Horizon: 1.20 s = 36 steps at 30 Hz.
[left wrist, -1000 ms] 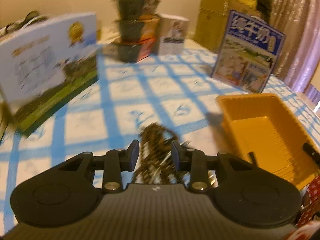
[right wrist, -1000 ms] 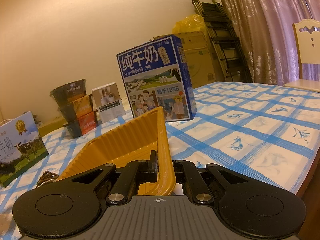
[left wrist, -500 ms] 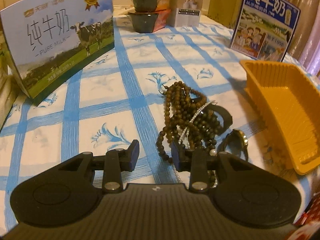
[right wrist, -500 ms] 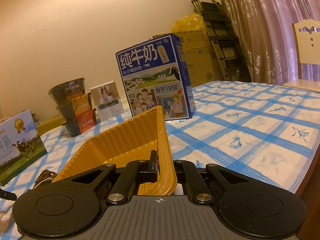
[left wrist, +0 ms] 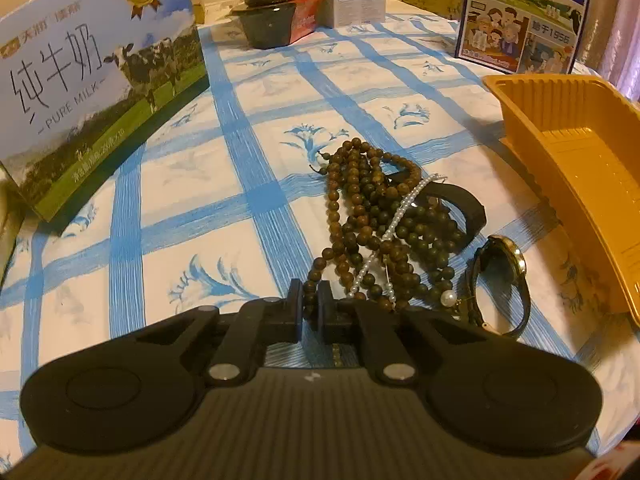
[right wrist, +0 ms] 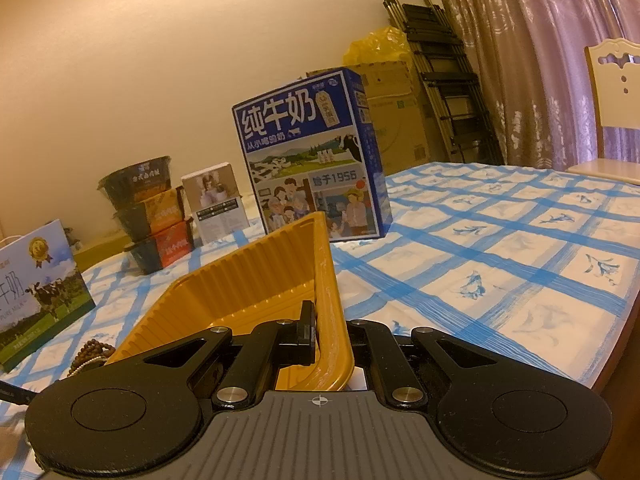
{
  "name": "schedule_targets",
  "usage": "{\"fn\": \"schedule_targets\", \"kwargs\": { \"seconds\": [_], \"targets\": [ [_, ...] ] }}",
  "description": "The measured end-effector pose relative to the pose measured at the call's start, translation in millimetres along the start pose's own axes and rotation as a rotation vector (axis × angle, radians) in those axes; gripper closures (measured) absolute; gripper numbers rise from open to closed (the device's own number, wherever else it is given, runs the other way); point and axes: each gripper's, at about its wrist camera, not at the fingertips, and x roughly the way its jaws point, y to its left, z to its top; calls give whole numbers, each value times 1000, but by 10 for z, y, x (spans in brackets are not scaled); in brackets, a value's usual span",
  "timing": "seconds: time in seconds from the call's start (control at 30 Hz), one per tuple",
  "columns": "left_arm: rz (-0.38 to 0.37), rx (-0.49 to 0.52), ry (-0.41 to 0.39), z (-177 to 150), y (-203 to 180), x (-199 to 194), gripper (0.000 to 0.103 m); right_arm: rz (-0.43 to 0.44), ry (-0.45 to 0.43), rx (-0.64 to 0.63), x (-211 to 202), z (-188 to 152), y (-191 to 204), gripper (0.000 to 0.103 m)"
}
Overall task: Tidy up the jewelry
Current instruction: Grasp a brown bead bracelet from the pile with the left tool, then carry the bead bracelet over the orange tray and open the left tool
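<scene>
A pile of jewelry lies on the blue-checked tablecloth: a long brown bead strand (left wrist: 360,208), a thin pearl strand (left wrist: 400,216), a black band (left wrist: 460,200) and a dark wristwatch (left wrist: 502,276). My left gripper (left wrist: 310,308) points down at the pile's near end. Its jaws are closing, with a loop of the brown beads pinched between the pads. To the right sits the yellow plastic tray (left wrist: 580,152), with nothing in the part that shows. My right gripper (right wrist: 330,334) is shut on the near wall of the tray (right wrist: 256,280). The beads (right wrist: 94,350) show at its left.
A white-and-green milk carton (left wrist: 92,80) stands at the left and a blue milk carton (right wrist: 312,168) behind the tray. Stacked dark bowls (right wrist: 148,216) and a small box (right wrist: 218,202) stand at the back. The table's edge (right wrist: 616,344) and a chair (right wrist: 612,108) are on the right.
My left gripper has come down over the jewelry pile and its jaws have narrowed from open onto the brown beads. The right gripper and the tray have stayed still.
</scene>
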Motion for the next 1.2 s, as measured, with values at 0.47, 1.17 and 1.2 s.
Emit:
{"fn": "schedule_targets", "kwargs": {
  "seconds": [0.47,1.17,1.2],
  "targets": [
    [-62,-57,-157,243,63,-678,98,10,-6,-6,14,9,14,97],
    [-489,-1,-176,460,-1263,-790,98,12,-4,-7,17,21,37,97],
    [-505,4,-162,454,-1349,-750,98,13,-5,-7,17,20,37,97]
  ]
}}
